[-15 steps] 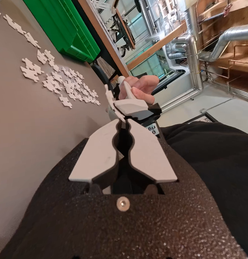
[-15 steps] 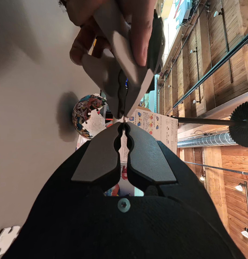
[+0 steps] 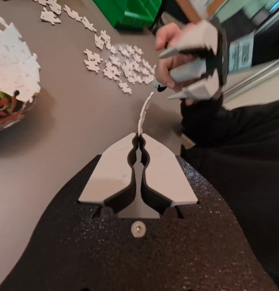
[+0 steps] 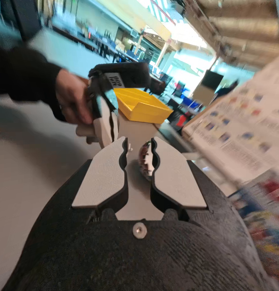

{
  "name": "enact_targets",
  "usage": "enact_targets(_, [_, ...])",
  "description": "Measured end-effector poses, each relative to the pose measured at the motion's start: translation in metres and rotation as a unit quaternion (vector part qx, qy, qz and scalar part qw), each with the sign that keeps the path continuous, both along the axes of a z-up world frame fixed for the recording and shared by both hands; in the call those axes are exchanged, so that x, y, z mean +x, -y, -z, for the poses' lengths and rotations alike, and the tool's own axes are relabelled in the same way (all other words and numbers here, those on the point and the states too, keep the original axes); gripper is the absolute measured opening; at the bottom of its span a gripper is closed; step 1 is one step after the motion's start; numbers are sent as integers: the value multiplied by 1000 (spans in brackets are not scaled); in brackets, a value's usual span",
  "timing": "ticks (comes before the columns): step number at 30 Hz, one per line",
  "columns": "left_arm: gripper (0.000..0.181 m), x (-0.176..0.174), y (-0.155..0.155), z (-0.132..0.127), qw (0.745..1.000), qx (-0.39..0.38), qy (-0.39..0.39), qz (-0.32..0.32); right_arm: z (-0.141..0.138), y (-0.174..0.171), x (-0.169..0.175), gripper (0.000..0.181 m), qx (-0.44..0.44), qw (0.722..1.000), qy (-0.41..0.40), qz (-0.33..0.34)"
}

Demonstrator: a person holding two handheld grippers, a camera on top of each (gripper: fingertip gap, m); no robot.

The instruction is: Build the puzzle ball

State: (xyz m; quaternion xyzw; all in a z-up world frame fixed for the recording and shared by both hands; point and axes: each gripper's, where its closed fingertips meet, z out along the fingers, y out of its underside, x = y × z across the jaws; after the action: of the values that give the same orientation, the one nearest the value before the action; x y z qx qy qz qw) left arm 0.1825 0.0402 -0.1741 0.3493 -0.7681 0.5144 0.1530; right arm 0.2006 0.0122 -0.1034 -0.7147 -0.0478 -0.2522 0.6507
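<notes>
1. Left wrist view: the left tongs are clenched on a white puzzle piece, seen edge-on and sticking out past the tips above the counter.
2. Half a second ago both tongs met tip to tip at this piece; now the right tongs stand apart to the right with jaws spread and nothing between them. Judged a completed hand-over.
3. The half-built puzzle ball, white inside and printed outside, rests on the counter at left. Loose pieces lie scattered beyond, before a green bin.
4. Right wrist view: the right tongs are released and empty; part of the ball shows between the fingers.
5. Probable next step: carry the piece to the ball's open edge.
</notes>
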Motion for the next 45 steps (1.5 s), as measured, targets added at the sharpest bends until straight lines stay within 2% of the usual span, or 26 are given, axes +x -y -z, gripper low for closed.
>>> enact_targets(2, [0,-2,-3,2,998,45,44,19,10,-2,5,39,12,989,-141,-32])
enact_targets(3, [0,-3,-3,2,996,62,58,30,15,-5,3,41,9,982,-183,-53])
enact_targets(5, [0,-5,-3,4,992,88,77,45,21,-10,-1,33,8,974,-216,-74])
enact_targets(7, [0,-6,-3,6,989,104,89,52,29,-15,-3,6,-4,969,-232,-81])
enact_targets(8, [0,-6,-3,6,989,107,93,50,35,-17,-6,0,-18,968,-236,-87])
enact_targets(10, [0,-5,-6,9,988,117,93,48,37,-21,-11,0,-21,967,-232,-100])
enact_targets(15, [0,-2,-11,11,987,120,102,33,46,-23,-2,0,-34,962,-261,-74])
enact_targets(21, [0,10,-15,4,980,124,156,1,39,-27,11,0,55,929,-362,-59])
enact_targets(26, [0,5,-17,9,987,111,111,17,36,-27,9,0,64,934,-345,-72])
enact_targets(29, [0,4,-19,12,988,110,102,28,41,-27,9,23,38,936,-344,-70])
enact_targets(31, [0,4,-18,11,988,106,104,31,50,-30,2,28,-3,938,-336,-80])
enact_targets(32, [0,3,-17,10,988,107,105,36,52,-31,1,23,-13,940,-332,-79])
enact_targets(33, [0,3,-16,10,987,107,109,38,53,-33,0,6,-16,941,-329,-81])
enact_targets(34, [0,4,-16,10,986,112,114,37,50,-34,0,2,-8,941,-328,-82])
enact_targets(38, [13,10,-19,10,981,130,141,21,51,-37,5,2,1,934,-351,-66])
enact_targets(40, [19,21,-23,8,968,154,197,-11,54,-37,16,2,36,915,-400,-28])
enact_targets(42, [25,30,-27,3,940,194,279,-40,62,-34,27,2,70,882,-465,1])
enact_targets(43, [25,33,-28,-1,916,218,334,-48,64,-32,31,2,92,863,-497,10])
enact_targets(45, [22,35,-28,-8,852,262,451,-47,65,-29,36,2,127,830,-543,15])
